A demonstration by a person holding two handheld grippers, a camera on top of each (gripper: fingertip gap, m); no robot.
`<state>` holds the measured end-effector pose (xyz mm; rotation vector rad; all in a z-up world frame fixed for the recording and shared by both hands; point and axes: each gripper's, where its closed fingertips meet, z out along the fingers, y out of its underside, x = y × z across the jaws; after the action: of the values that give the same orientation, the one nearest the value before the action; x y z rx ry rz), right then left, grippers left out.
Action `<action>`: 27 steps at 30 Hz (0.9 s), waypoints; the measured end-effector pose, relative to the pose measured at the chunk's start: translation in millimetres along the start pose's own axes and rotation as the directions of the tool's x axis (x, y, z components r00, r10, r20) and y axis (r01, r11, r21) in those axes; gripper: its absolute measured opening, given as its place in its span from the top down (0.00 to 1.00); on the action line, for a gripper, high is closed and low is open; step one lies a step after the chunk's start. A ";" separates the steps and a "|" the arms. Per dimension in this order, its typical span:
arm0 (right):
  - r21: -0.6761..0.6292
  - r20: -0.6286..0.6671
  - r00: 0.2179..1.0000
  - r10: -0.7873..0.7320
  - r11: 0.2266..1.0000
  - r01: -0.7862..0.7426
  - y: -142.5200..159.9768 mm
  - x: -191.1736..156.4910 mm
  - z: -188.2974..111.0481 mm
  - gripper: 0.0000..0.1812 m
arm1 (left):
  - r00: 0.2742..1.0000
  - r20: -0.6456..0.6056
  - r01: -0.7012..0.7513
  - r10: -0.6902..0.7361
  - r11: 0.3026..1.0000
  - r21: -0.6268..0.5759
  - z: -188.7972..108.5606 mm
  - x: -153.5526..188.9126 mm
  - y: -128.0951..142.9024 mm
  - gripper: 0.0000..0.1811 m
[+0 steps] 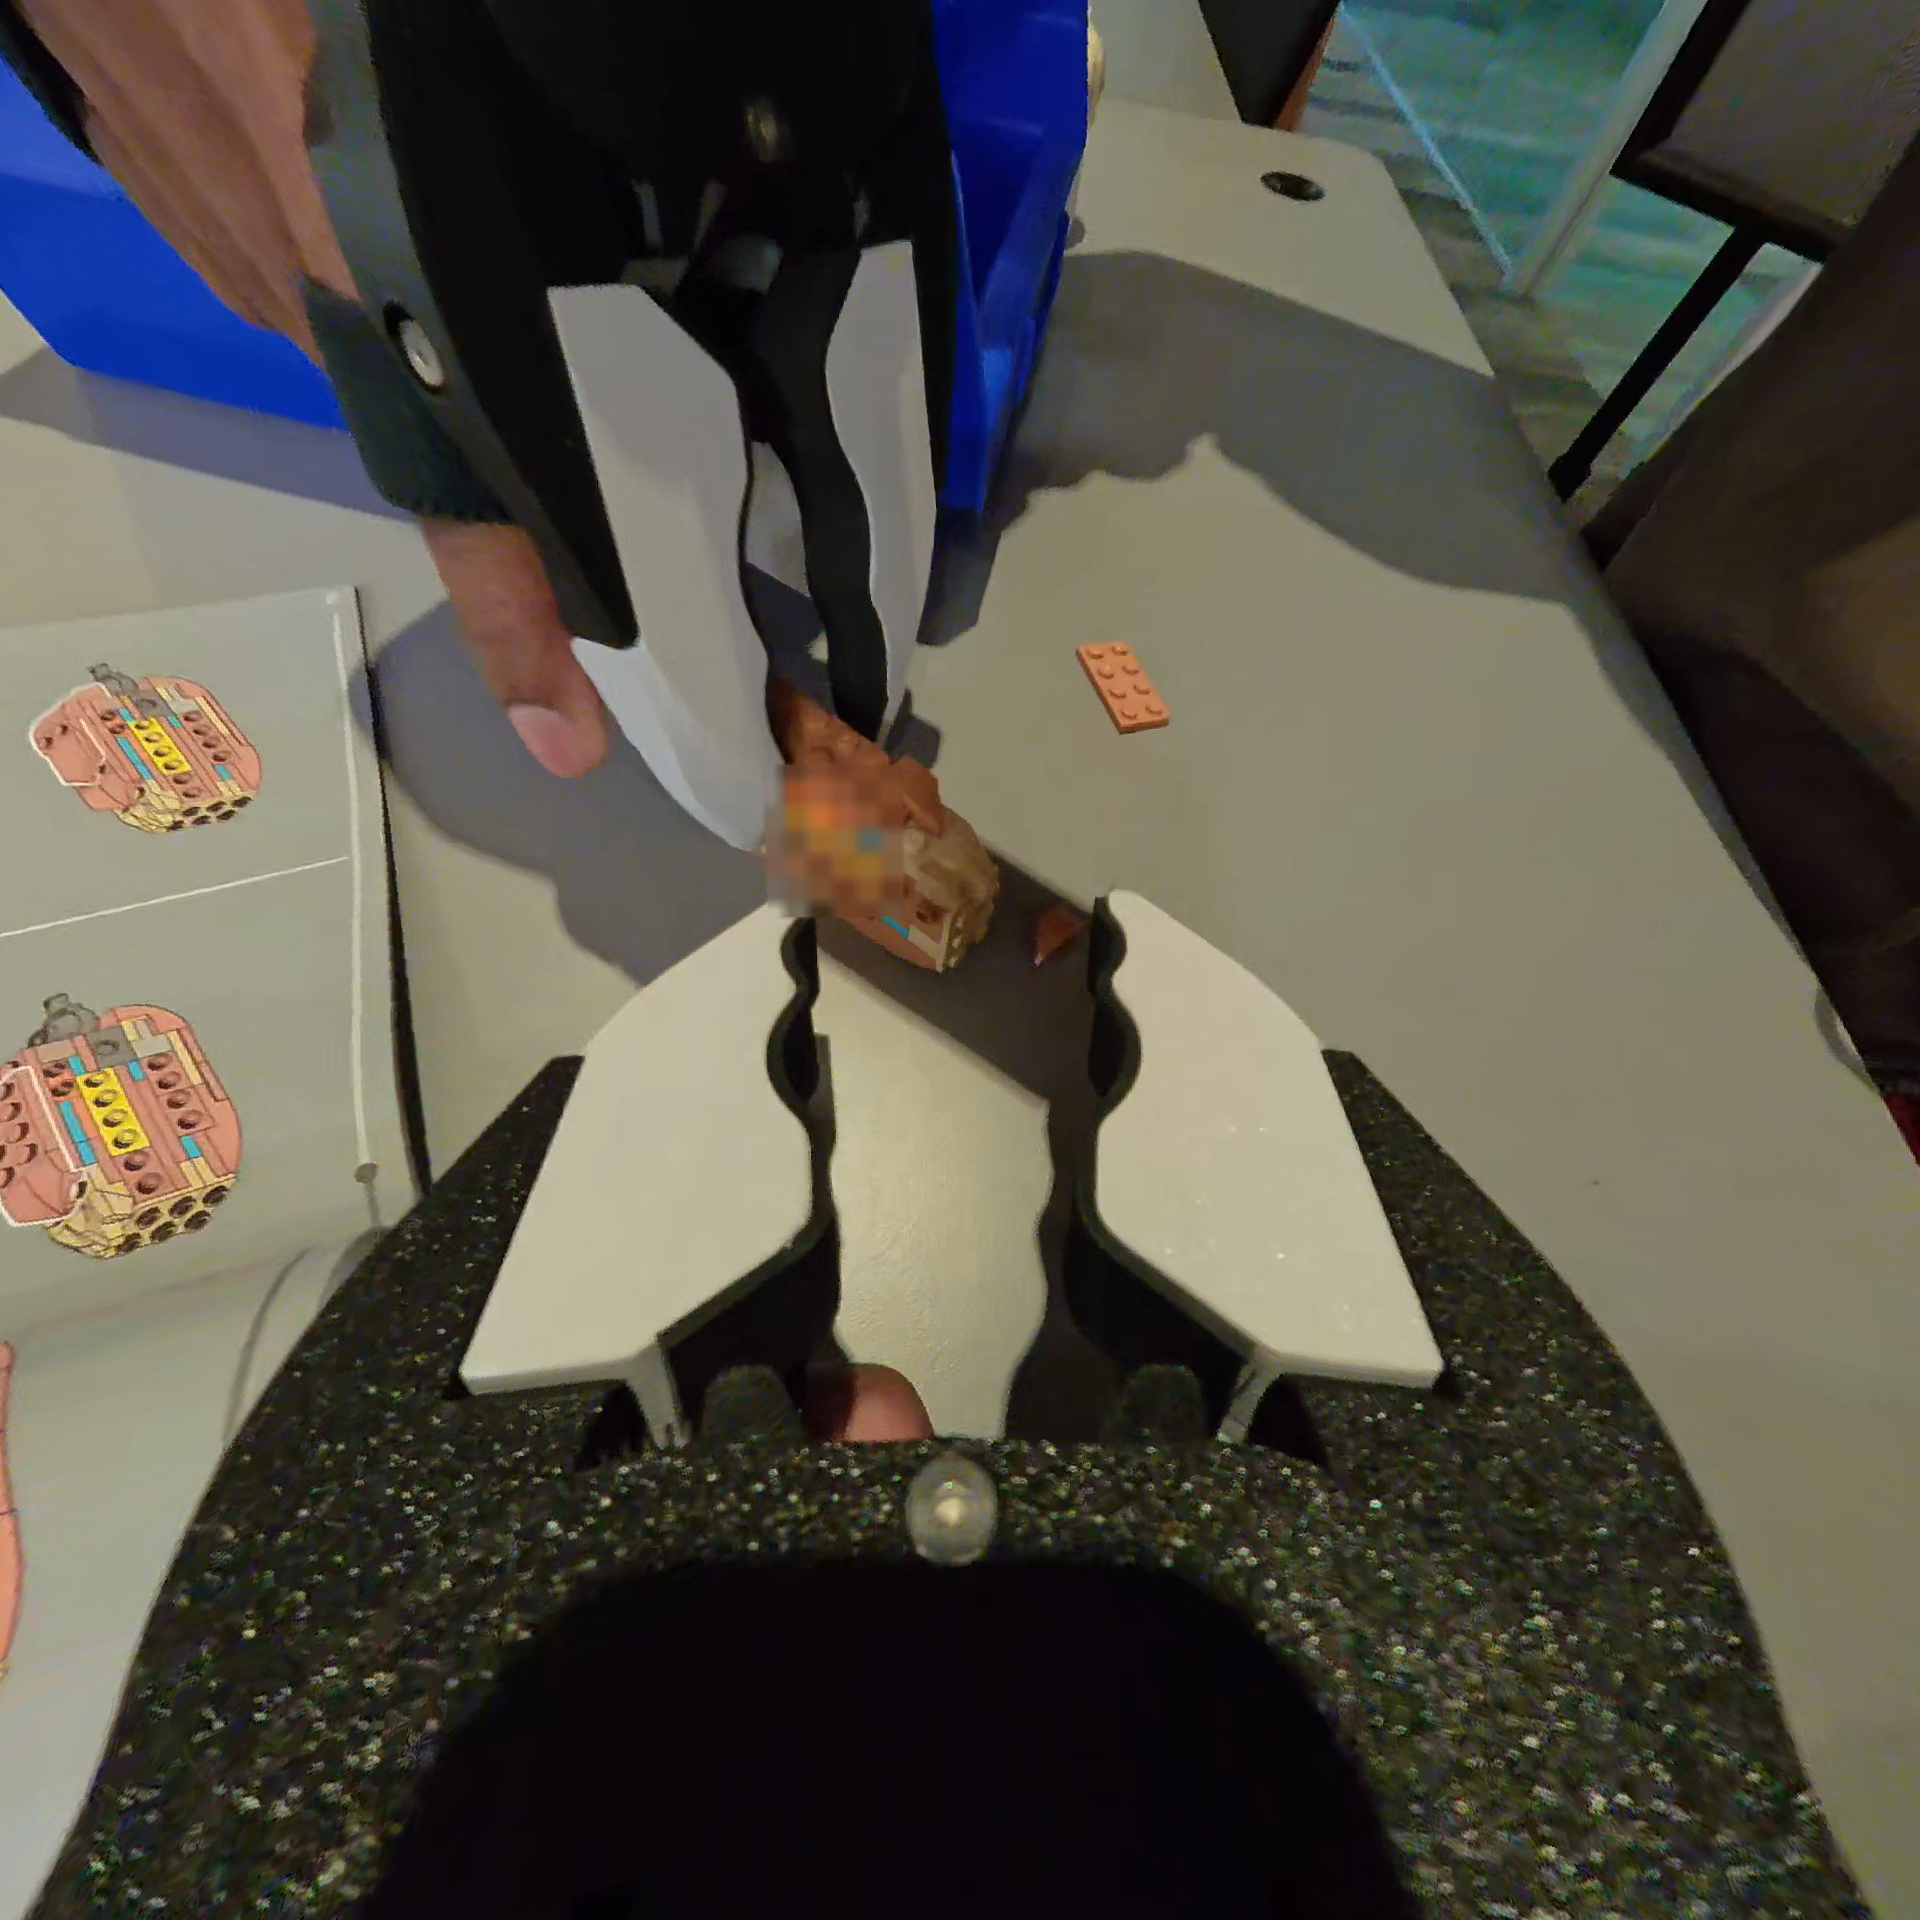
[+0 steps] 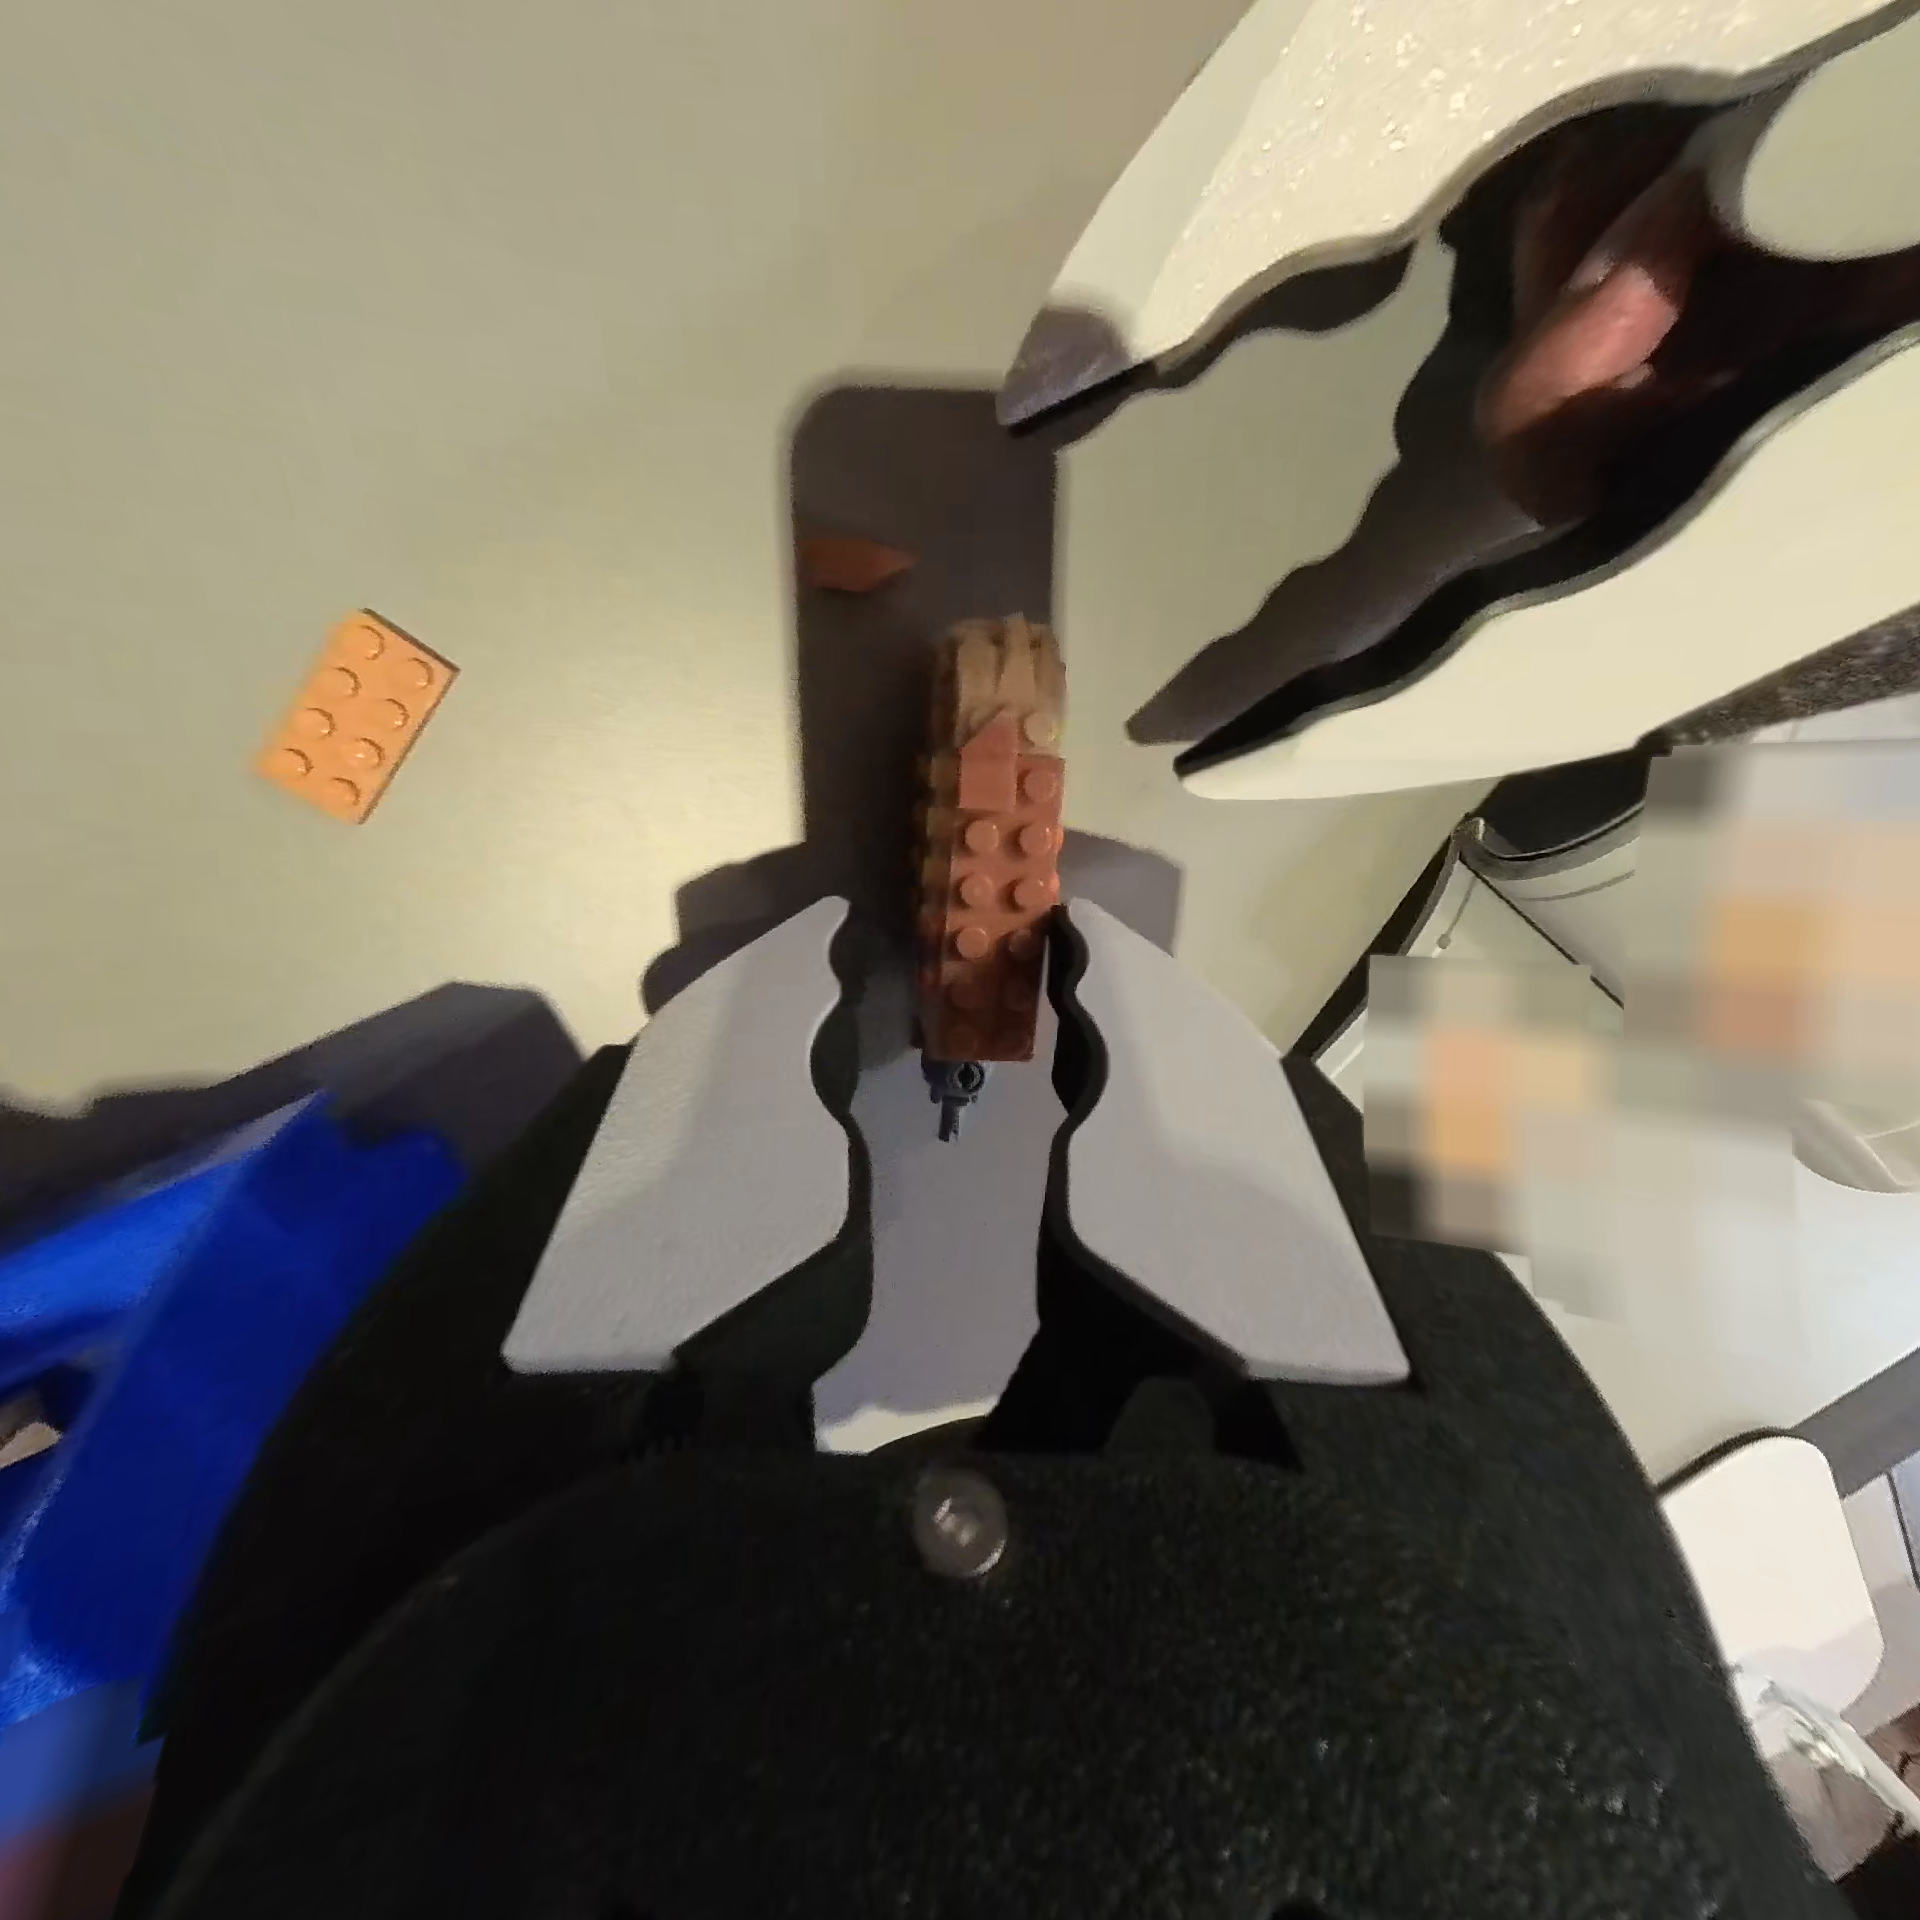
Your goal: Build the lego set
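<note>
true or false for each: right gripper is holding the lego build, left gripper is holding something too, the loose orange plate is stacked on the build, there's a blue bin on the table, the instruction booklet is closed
1. The right hand-held gripper holds the lego build. True.
2. The left hand-held gripper holds something too. False: it is open and empty.
3. The loose orange plate is stacked on the build. False: it lies alone on the table, apart from the build.
4. A blue bin stands on the table. True.
5. The instruction booklet is closed. False: it lies open, showing build pictures.
</note>
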<state>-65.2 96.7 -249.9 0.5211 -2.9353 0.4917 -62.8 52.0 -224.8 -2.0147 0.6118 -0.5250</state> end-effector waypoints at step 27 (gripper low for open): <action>0.598 -0.565 0.198 0.801 0.563 -0.571 -67.1 -62.6 -70.1 0.83 | 0.994 -0.074 -0.090 0.080 0.986 -0.143 39.4 35.4 5.0 0.76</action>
<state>21.2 80.3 -175.1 -0.9416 -1.9629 0.8993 -13.0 54.2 -243.5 -2.1039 0.7943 -0.5125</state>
